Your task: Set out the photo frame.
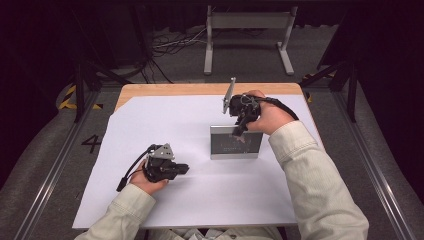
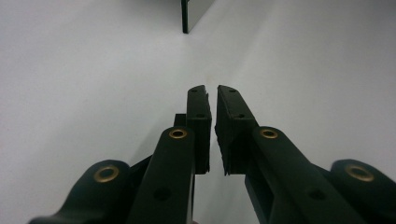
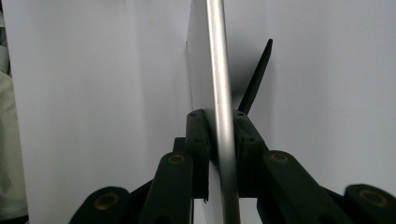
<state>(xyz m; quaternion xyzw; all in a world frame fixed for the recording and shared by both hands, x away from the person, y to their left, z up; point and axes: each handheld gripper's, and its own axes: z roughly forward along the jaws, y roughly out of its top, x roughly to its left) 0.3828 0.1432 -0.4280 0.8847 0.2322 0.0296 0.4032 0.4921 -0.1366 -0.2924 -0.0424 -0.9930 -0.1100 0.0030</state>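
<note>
Left gripper [image 1: 183, 169] lay low on white sheet [image 1: 165, 120], jaws nearly together, nothing between them. Right gripper [image 1: 238, 131] stood over picture frame [image 1: 235, 142], jaws straddling frame's top edge [image 3: 223, 116] (contact unclear). Frame stood upright mid-table, black prop [image 3: 256, 77] behind it.

The upright picture frame [image 1: 235, 142] stands near the middle of the white sheet [image 1: 165, 120] and blocks a straight sweep across the table's right half; the right gripper [image 1: 239, 131] straddles its top edge, the right forearm crossing the space behind and to the right of it. The left gripper [image 1: 184, 169] lies low on the sheet to the frame's left, with bare sheet between them. The sheet's far left, its near edge and the strip before the wooden table edge [image 1: 200, 89] lie open
</note>
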